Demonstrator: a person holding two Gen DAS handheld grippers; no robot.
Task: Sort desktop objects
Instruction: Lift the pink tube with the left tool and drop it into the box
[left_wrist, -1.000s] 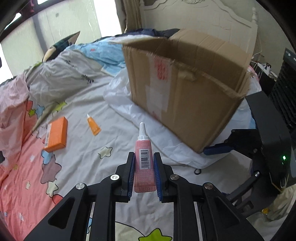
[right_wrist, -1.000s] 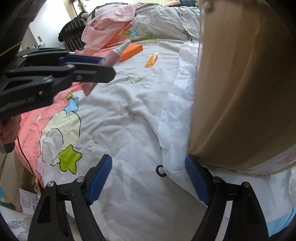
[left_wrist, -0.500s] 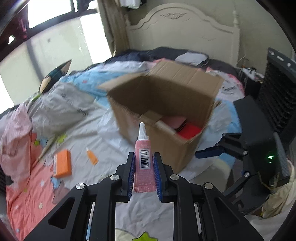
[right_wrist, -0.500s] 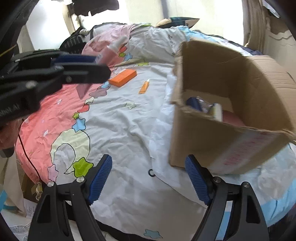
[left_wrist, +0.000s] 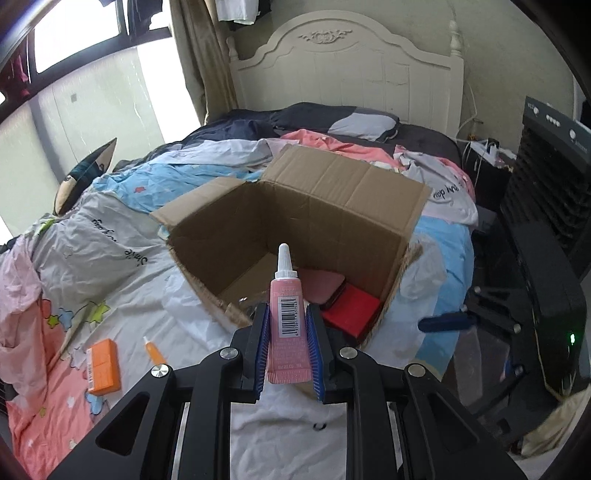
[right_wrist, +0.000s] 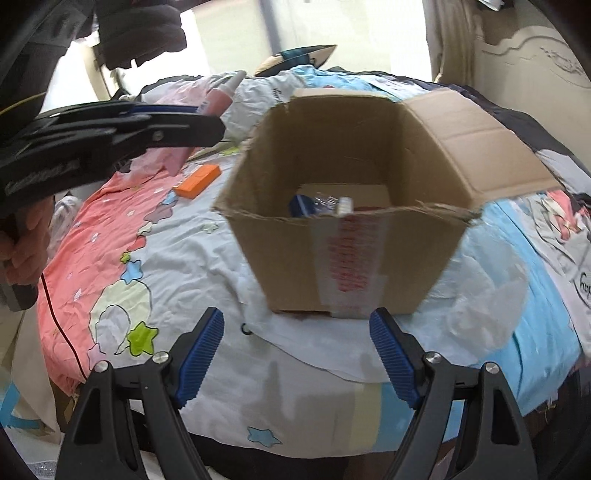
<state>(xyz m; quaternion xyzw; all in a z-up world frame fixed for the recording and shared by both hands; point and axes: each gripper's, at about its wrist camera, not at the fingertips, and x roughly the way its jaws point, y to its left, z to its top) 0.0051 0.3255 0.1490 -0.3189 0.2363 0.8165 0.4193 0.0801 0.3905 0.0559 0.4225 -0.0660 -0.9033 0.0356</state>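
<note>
Pink tube (left_wrist: 288, 317) is clamped between the blue pads of the left gripper (left_wrist: 287, 349), whose jaws are closed tight against its sides. It is held nozzle-forward, with its white cap pointing out over the near wall of the open cardboard box (left_wrist: 332, 206), and the gripper is angled downward toward the box's opening. A barcode label is seen on the tube's upper face, and its flat crimped end sits back between the pads.

From the right wrist view the same tube (right_wrist: 216, 101) is seen from the side, projecting past the black fingers of the left gripper (right_wrist: 177, 125), above the bedding and left of the box (right_wrist: 369, 258). Part of the hand (right_wrist: 26, 240) gripping the left tool is shown at the left edge, a detail not visible from the left wrist.

The right gripper (right_wrist: 297, 363) is held with its jaws spread wide and nothing between them, pointed down at the taped front wall of the box; in the left wrist view only one of its blue pads is seen, off to the box's right.

Inside the box, a red item (left_wrist: 351, 308) and a pink one (left_wrist: 321, 282) are shown by the left view. An orange box (left_wrist: 103, 365) and a small orange tube (left_wrist: 155, 350) lie on the star-patterned bedspread (left_wrist: 122, 317), well apart from the cardboard box.
</note>
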